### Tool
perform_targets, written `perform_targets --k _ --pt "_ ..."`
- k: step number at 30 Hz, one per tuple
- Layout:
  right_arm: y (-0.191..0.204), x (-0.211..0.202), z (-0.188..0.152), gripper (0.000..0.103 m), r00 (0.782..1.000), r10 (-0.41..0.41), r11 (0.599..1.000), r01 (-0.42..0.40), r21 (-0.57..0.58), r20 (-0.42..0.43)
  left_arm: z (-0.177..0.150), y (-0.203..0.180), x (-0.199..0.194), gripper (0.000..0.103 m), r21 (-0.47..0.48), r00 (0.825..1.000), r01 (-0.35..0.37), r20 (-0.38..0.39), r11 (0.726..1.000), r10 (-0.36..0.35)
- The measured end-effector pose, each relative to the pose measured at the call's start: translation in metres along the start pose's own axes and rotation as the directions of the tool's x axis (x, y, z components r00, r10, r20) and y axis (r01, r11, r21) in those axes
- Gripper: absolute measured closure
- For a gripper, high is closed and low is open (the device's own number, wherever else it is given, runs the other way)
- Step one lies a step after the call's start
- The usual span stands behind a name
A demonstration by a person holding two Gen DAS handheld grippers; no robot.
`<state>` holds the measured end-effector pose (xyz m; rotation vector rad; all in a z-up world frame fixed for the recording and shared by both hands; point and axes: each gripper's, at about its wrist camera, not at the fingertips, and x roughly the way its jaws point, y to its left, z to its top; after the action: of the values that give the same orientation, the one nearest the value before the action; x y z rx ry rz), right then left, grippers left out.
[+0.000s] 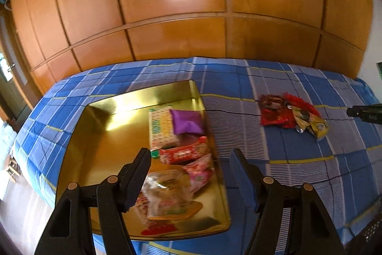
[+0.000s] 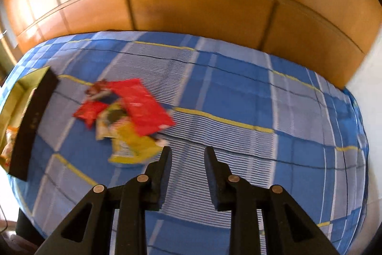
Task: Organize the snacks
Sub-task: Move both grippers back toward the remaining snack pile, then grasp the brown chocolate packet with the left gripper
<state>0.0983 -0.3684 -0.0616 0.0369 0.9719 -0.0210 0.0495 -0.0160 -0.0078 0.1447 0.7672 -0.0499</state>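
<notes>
Both tongs are released and grasp nothing: the left tongs (image 1: 191, 152) hang with jaws wide over the near right part of the tin, and the right tongs (image 2: 187, 149) stand with a narrower gap above bare bedsheet, just near and right of the loose snack heap. Behind everything runs one wooden wardrobe (image 1: 181, 4) of glossy panels. One bed (image 1: 298, 159) under a blue checked sheet carries the rest. On its left side lies one gold tin (image 1: 100, 142), open, holding about six snack packets (image 1: 181, 154), among them a purple pouch (image 1: 186, 122); blur hides the exact count. Well to the right of the tin, a heap of loose packets (image 2: 129, 116), about four, red and yellow, lies overlapping on the sheet.
</notes>
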Motion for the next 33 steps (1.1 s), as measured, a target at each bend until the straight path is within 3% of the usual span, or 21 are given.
perform_targets --k 4,8,12,17,22,26,29,33 --pt "-0.029 0.013 -0.005 0.075 0.999 -0.011 0.992 0.017 0.127 -0.041 0.003 -0.017 0.006 0.034 0.043 1.0 0.015 -0.018 0.999 -0.014" --pt "-0.042 0.012 -0.001 0.075 0.999 0.013 0.98 -0.007 0.201 -0.03 0.006 -0.032 0.014 0.034 0.069 0.999 0.034 -0.042 0.997 -0.031" --pt "-0.04 0.01 0.0 0.075 1.0 0.019 0.979 -0.015 0.202 -0.019 0.012 -0.045 0.022 0.035 0.079 0.994 0.082 -0.077 0.993 -0.076" --pt "-0.037 0.009 0.0 0.075 1.0 0.025 0.98 -0.021 0.197 -0.017 0.024 -0.062 0.034 0.045 0.075 0.984 0.146 -0.112 0.986 -0.137" --pt "-0.036 0.006 0.001 0.075 0.999 0.04 0.979 -0.039 0.199 0.0 0.04 -0.076 0.056 0.061 0.056 0.967 0.204 -0.17 0.977 -0.192" --pt "-0.034 0.005 0.002 0.075 0.998 0.055 0.979 -0.055 0.196 0.004 0.051 -0.084 0.078 0.061 0.022 0.939 0.258 -0.24 0.966 -0.245" --pt "-0.031 0.004 0.002 0.074 0.998 0.061 0.98 -0.061 0.187 0.006 0.058 -0.092 0.093 0.056 0.01 0.929 0.274 -0.261 0.962 -0.262" --pt "-0.027 0.004 0.002 0.073 0.997 0.073 0.982 -0.074 0.174 0.009 0.071 -0.093 0.118 0.055 -0.07 0.904 0.3 -0.299 0.951 -0.307"
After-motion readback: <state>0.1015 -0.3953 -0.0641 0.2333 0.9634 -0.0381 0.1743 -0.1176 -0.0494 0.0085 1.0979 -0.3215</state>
